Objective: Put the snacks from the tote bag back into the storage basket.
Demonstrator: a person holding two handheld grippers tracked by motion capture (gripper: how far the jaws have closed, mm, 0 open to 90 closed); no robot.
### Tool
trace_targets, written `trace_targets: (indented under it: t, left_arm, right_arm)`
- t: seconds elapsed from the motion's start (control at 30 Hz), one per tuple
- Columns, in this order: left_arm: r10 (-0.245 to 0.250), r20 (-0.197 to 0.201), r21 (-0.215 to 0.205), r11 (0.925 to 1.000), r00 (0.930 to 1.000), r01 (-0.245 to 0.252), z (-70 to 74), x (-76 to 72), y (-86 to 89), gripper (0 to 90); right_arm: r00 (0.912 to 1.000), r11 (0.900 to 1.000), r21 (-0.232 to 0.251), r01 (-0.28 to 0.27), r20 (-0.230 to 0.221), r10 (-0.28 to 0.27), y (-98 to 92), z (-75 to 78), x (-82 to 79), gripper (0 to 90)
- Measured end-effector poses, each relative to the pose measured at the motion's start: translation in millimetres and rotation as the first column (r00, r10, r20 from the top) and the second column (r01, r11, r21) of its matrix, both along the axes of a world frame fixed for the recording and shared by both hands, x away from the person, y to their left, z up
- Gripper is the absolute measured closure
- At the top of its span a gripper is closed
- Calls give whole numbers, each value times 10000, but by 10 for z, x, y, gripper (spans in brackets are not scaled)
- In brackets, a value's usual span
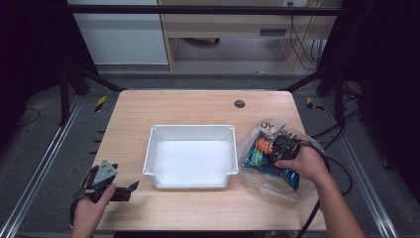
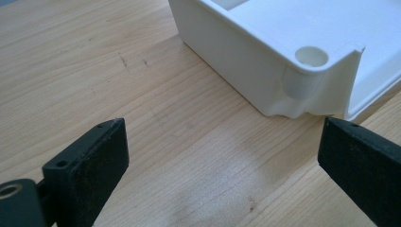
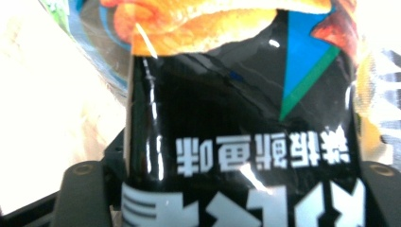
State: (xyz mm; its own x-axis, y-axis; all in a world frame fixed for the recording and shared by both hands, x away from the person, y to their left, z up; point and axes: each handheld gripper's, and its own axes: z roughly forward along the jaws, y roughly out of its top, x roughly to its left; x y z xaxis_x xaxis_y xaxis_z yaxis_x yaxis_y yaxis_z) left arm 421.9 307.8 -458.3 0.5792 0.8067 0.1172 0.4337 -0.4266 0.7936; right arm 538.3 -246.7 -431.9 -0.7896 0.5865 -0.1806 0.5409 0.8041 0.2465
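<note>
A black snack packet (image 1: 258, 154) with orange and blue print lies in a crinkled clear plastic bag (image 1: 271, 186) at the table's right side. My right gripper (image 1: 278, 145) reaches down into the bag from the right hand. In the right gripper view the packet (image 3: 236, 109) bulges up between the two jaws, whose fingers (image 3: 80, 191) press against its sides. My left gripper (image 1: 130, 187) rests near the front left corner of the table. Its jaws (image 2: 222, 156) stand wide open over bare wood, pointing at the corner of a white tray (image 2: 246, 71).
The white plastic tray (image 1: 190, 128) sits in the middle of the wooden table (image 1: 193, 106), between the two hands, with nothing inside. A small round cable hole (image 1: 239, 103) lies behind it. Black frame posts stand at both sides.
</note>
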Motion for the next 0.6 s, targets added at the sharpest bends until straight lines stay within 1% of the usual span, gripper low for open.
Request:
trace_targets:
  t: [0.13, 0.2, 0.23, 0.27, 0.47, 0.5, 0.57, 0.6]
  left_arm:
    - [43, 45, -111, 9999, 10000, -43, 10, -6, 22, 24]
    - [78, 38, -151, 9999, 10000, -77, 12, -4, 32, 24]
    - [73, 34, -168, 9998, 10000, -73, 13, -3, 33, 24]
    - [68, 37, -147, 9999, 10000, -68, 12, -4, 30, 24]
    - [42, 35, -153, 9999, 10000, -42, 9, -3, 23, 23]
    - [41, 24, -144, 9999, 10000, -41, 9, -2, 25, 23]
    - [54, 26, -150, 9999, 10000, -54, 10, -1, 29, 23]
    - [68, 39, -178, 9998, 10000, -67, 13, -1, 32, 23]
  right_arm:
    - [9996, 9997, 229, 127, 231, -132, -27, 32, -51, 362]
    - [9992, 9996, 259, 74, 382, -84, -37, 62, -69, 380]
    - [9991, 9995, 289, 150, 404, -161, -39, 80, -83, 385]
    - [9984, 9996, 260, 132, 550, -146, -39, 102, -104, 391]
    - [9972, 9995, 288, 90, 736, -110, -32, 136, -153, 400]
    - [9962, 9991, 389, 174, 850, -207, -30, 167, -172, 402]
    - [9958, 9990, 420, 130, 905, -168, -34, 184, -178, 402]
    - [9949, 9985, 524, 163, 982, -214, -37, 211, -194, 403]
